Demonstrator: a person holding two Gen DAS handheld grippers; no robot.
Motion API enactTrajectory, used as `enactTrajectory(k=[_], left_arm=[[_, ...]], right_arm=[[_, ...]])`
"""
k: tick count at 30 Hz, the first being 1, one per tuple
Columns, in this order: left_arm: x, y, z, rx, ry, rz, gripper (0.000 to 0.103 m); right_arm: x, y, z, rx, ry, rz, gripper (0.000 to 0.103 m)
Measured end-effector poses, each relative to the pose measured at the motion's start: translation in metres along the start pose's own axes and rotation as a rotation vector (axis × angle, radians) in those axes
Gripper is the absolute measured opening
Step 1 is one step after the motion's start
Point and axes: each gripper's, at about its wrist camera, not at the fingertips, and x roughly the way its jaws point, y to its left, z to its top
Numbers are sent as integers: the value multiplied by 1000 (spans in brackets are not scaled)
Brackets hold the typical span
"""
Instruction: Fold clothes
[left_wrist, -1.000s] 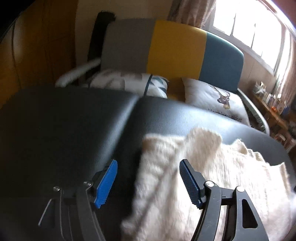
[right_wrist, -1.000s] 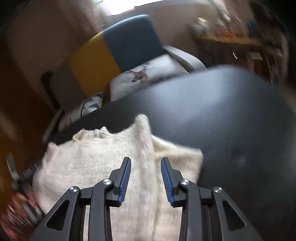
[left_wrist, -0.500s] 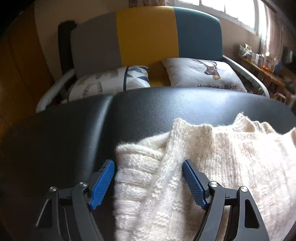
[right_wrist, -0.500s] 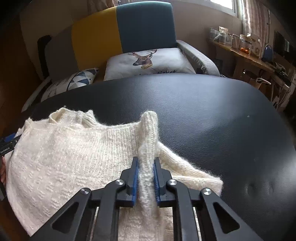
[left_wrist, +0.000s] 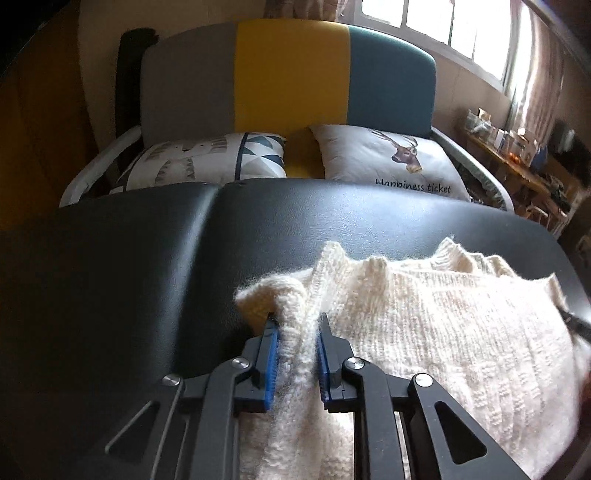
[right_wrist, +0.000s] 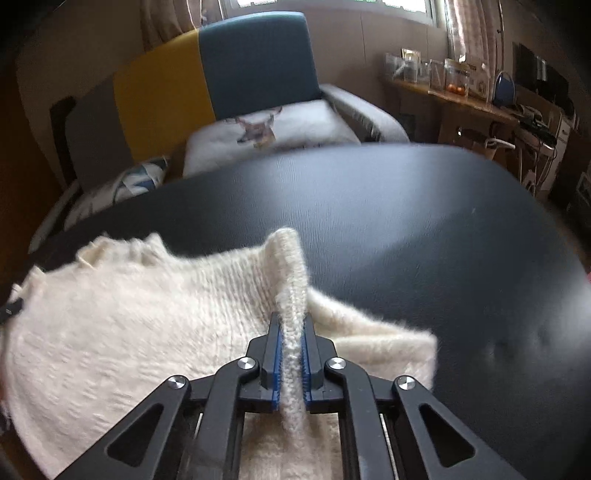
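Note:
A cream knitted sweater (left_wrist: 443, 332) lies on a black padded table (left_wrist: 110, 277). In the left wrist view my left gripper (left_wrist: 297, 325) is closing its jaws on a raised ridge of the sweater's left edge, and the blue pads press the knit from both sides. In the right wrist view the sweater (right_wrist: 129, 332) spreads to the left, and my right gripper (right_wrist: 291, 325) is shut on a pinched-up fold at its right side. The table (right_wrist: 424, 221) stretches dark beyond that fold. The sweater's near part is hidden under both grippers.
Behind the table stands a sofa with a grey, yellow and teal back (left_wrist: 291, 74) and two cushions, one with a deer print (left_wrist: 388, 162). A cluttered wooden shelf (right_wrist: 461, 96) runs along the right wall under a window.
Both grippers went from open over the sweater to clamped on raised folds of it. The right one shut first, the left one after. Both views drew closer to the fabric.

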Motion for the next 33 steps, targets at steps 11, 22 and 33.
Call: enactTrajectory(k=[11, 22, 33], left_arm=[[4, -3, 9, -58, 4, -35, 49], [-27, 16, 15, -119, -26, 19, 14], [3, -3, -31, -40, -78, 245, 27]], right_arm=[[6, -8, -3, 43, -5, 50, 8], [7, -6, -4, 31, -15, 22, 7], [9, -5, 2, 18, 18, 39, 10]])
